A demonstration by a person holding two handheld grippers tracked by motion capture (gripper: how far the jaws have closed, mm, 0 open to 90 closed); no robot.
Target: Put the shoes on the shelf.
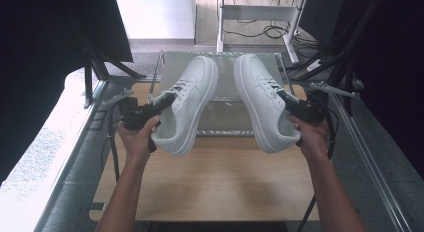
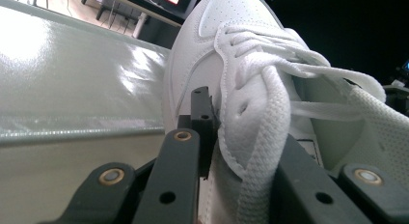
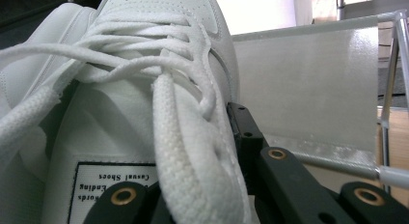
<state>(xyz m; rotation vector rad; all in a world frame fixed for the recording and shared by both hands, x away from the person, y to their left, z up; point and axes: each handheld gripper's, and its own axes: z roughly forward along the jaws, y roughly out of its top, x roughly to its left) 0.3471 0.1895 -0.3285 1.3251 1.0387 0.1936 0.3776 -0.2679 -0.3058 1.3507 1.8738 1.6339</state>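
I have one white sneaker in each tool, both lifted clear of the wooden table (image 1: 210,182). My left gripper (image 1: 167,99) is pinching the left sneaker (image 1: 187,104) at the side of its opening beside the laces; in the left gripper view one jaw sits outside the upper and the other inside the collar, with the tongue (image 2: 251,118) and a flat lace (image 2: 267,151) running up between them. My right gripper (image 1: 287,98) clamps the right sneaker (image 1: 260,99) the same way, one jaw outside the upper, the tongue label (image 3: 115,183) just inboard of it.

What matters for the next move: each shoe's long axis runs straight ahead of its tool, toe forward and away from me, heel hanging back toward my hand. The toes lean slightly toward each other over the shiny metal tray (image 1: 175,67) that lies just ahead of and below both grippers. Neither hand is clearly nearer to it; they sit about level, the tray centred between them. So I judge that setting the pair down calls for a short push forward and a lowering, with the soles rolled flat first, since both shoes hang tilted onto their sides.
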